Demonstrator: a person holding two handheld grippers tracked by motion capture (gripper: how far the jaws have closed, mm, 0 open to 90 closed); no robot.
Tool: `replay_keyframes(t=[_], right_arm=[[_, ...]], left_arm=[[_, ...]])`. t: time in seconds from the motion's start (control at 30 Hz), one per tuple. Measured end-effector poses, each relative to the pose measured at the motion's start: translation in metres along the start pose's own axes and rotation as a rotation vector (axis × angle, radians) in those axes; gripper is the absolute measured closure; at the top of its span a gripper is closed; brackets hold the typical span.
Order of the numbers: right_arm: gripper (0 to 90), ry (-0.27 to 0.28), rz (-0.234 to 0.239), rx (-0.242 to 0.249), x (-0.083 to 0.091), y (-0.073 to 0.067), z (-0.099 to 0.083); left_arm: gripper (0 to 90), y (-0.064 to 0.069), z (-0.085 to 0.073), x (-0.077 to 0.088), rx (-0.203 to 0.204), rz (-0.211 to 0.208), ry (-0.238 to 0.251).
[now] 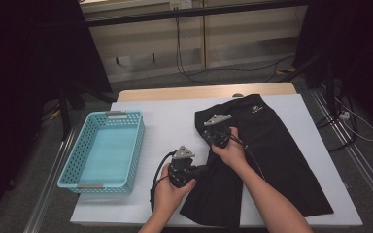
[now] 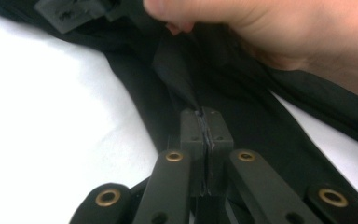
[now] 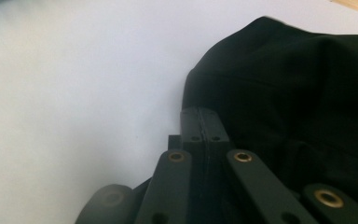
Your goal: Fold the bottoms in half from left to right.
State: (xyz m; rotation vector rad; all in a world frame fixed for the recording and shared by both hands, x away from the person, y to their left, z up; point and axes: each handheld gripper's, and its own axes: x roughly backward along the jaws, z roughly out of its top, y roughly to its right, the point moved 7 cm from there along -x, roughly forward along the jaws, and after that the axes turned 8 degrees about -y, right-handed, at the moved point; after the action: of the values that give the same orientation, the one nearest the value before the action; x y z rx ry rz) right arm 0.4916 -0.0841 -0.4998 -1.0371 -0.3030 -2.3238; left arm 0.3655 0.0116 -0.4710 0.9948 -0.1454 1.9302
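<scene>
A black garment lies spread on the white table, reaching from the far middle to the near right. My left gripper is at the garment's near left edge. In the left gripper view it is shut on a raised fold of the black cloth. The person's other hand sits just beyond that fold. My right gripper rests farther back on the same left edge. In the right gripper view it has its jaws pressed together right at the hem of the garment.
A light blue perforated basket stands empty on the table's left side. White tabletop lies open between basket and garment. Beyond the table's far wooden edge are floor cables and dark curtains.
</scene>
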Motion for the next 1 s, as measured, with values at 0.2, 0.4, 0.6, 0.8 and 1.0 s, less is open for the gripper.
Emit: replay_keyframes(t=[0.2, 0.4, 0.6, 0.8, 1.0], right_arm=[[90.0, 0.066, 0.003, -0.039, 0.037, 0.021, 0.011], [90.0, 0.13, -0.012, -0.086, 0.082, 0.048, 0.018], [90.0, 0.199, -0.171, -0.19, 0.154, 0.121, 0.014], [53.4, 0.217, -0.288, -0.317, 0.18, 0.168, -0.008], [43.2, 0.147, -0.194, -0.24, 0.162, 0.126, -0.038]], left_arm=[[89.0, 0.013, 0.019, 0.001, -0.026, -0.035, 0.042], [89.0, 0.046, 0.055, -0.005, -0.086, -0.123, 0.088], [63.8, 0.08, 0.1, -0.009, -0.123, -0.206, 0.206], [27.6, 0.027, 0.088, 0.001, -0.145, 0.005, 0.158], [19.1, -0.029, 0.054, 0.011, -0.119, 0.116, 0.084]])
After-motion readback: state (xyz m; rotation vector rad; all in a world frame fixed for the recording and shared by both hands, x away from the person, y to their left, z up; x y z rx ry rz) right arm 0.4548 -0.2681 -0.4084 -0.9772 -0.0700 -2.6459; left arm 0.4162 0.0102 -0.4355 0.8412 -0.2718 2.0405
